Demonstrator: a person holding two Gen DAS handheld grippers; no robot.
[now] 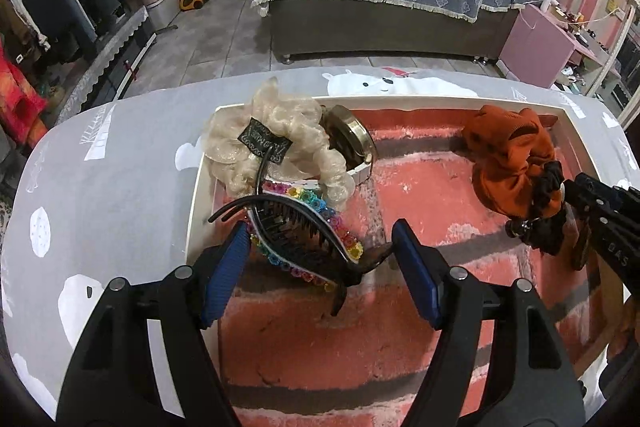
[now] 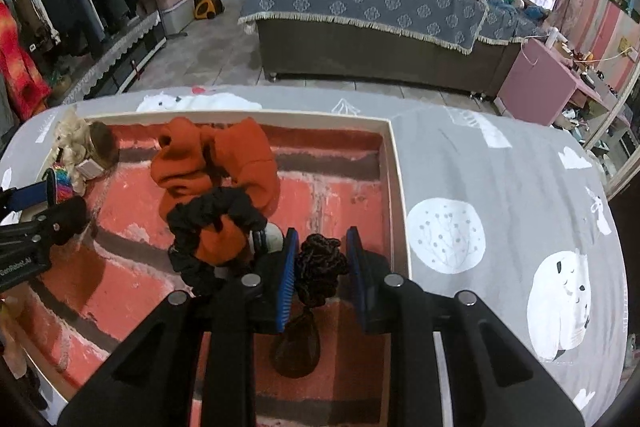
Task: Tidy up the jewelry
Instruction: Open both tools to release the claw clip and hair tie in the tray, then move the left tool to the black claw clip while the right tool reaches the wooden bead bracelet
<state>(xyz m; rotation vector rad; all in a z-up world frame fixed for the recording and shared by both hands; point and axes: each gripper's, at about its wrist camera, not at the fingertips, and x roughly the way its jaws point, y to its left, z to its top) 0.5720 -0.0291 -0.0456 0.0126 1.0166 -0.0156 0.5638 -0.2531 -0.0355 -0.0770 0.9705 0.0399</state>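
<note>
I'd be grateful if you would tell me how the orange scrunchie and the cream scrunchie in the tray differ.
The orange scrunchie is matte, ribbed-looking fabric; the cream scrunchie is shiny and sheer. The orange scrunchie lies at the tray's right end with a black scrunchie looped over it; the cream one sits at the left end, beside a round gold tin. Only the cream one carries a dark label. Both are ruffled fabric hair ties.
</note>
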